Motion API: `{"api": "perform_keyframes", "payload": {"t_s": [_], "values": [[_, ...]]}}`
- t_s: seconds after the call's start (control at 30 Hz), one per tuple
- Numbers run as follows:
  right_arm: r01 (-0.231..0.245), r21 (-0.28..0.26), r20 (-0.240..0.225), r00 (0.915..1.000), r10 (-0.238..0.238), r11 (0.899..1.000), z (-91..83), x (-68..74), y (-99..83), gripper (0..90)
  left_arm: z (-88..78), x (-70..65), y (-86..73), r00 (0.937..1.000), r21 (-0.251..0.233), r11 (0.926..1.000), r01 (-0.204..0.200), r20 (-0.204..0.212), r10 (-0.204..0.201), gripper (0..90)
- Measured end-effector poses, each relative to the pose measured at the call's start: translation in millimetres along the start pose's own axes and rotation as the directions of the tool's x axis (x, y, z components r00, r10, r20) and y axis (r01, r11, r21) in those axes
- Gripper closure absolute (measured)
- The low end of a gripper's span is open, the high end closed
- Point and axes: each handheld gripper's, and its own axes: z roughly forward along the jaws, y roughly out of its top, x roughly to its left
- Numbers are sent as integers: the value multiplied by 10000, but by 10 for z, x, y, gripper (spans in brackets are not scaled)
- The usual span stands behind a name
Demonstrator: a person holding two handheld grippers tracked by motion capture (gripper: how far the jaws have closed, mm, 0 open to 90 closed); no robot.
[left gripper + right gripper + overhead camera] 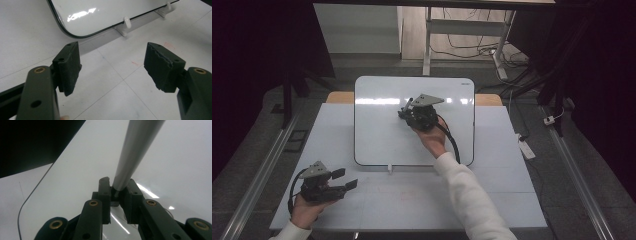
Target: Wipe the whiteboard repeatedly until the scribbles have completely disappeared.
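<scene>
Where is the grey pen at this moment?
The grey pen is clamped in the right gripper, over the upper middle of the whiteboard in the high view.

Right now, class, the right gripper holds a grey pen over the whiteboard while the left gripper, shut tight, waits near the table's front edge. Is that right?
Not quite: the left gripper is open, not shut. The left gripper view shows its jaws standing well apart with bare table between them. The rest holds: the right gripper clamps a grey pen over the whiteboard.

White whiteboard (382, 130), grey marker (136, 152), black tongs (119, 195)
</scene>
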Motion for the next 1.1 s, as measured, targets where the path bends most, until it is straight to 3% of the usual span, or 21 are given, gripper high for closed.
{"api": "perform_keyframes", "payload": {"t_s": [0.03, 0.1, 0.13, 0.2, 0.27, 0.33, 0.37, 0.4, 0.43, 0.53, 0.57, 0.63, 0.67, 0.73, 0.77, 0.83, 0.9, 1.0, 1.03, 1.1], "values": [[-309, -312, 384, 9987, 321, 9990, -37, -57, 13, 777, -1, 1, -1, 10000, 10, 10000, -25, 9, 25, 301], [-798, -533, 367, 9960, 818, 9954, -55, -109, 7, 777, -11, -7, -2, 10000, -24, 10000, -31, 0, 31, 301], [-725, -358, 168, 9972, 732, 9967, -40, -79, -10, 777, -15, -7, -1, 10000, -48, 10000, -19, 16, 19, 301], [-52, 154, -278, 9996, 56, 9999, 9, 62, -63, 777, -10, 3, 2, 10000, -59, 10000, -12, -17, 12, 301], [428, 344, -264, 9988, -419, 9985, 3, 130, -87, 777, -2, 13, -2, 10000, -34, 10000, 24, 2, -24, 301], [-50, -85, 303, 9995, 53, 10000, -65, 21, -68, 777, 0, 14, -6, 10000, -12, 10000, 33, 12, -33, 301], [-667, -419, 502, 9964, 688, 9969, -109, -61, -65, 777, -2, 11, -7, 10000, -10, 10000, 44, 23, -44, 301], [-846, -489, 472, 9951, 870, 9952, -122, -86, -73, 777, -3, 9, -5, 10000, -17, 10000, 20, 28, -20, 301], [-821, -427, 405, 9957, 839, 9957, -119, -68, -88, 777, -2, 5, -2, 10000, -32, 10000, 42, 38, -42, 301], [177, 230, -228, 9996, -172, 9996, -31, 140, -149, 776, 12, 8, 3, 10000, 10, 10000, 32, 24, -32, 301], [398, 315, -244, 9989, -390, 9987, -20, 177, -157, 777, 14, 8, 1, 10000, 29, 10000, 26, 38, -26, 301], [200, 95, 87, 9998, -201, 9998, -64, 110, -141, 777, 7, 3, -5, 10000, 11, 10000, 26, 19, -26, 301], [-524, -371, 601, 9967, 545, 9979, -146, -25, -128, 777, 1, 3, -6, 10000, -4, 10000, 43, 28, -43, 301], [-665, -455, 623, 9957, 693, 9968, -166, -56, -135, 777, -2, 9, -3, 10000, -40, 10000, 46, 23, -45, 301], [-620, -410, 616, 9960, 644, 9972, -168, -39, -144, 777, 2, 12, -1, 10000, -43, 10000, 76, 32, -76, 301], [-90, 20, 232, 9997, 90, 10000, -121, 65, -166, 777, 13, 15, 1, 10000, -28, 10000, 88, 25, -88, 301], [269, 75, 487, 9984, -273, 9996, -126, 77, -143, 777, 15, 13, -1, 10000, 10, 10000, 71, 48, -71, 301], [-737, -664, 1080, 9909, 806, 9951, -220, -135, -96, 777, 2, 6, -4, 10000, -53, 9999, 85, 37, -85, 301], [-966, -764, 1076, 9887, 1046, 9924, -237, -180, -90, 777, -1, 7, -2, 10000, -72, 9999, 75, 16, -75, 301], [-720, -466, 769, 9942, 754, 9963, -203, -98, -110, 776, 1, 20, 2, 10000, -73, 9999, 73, 11, -73, 301]]}}
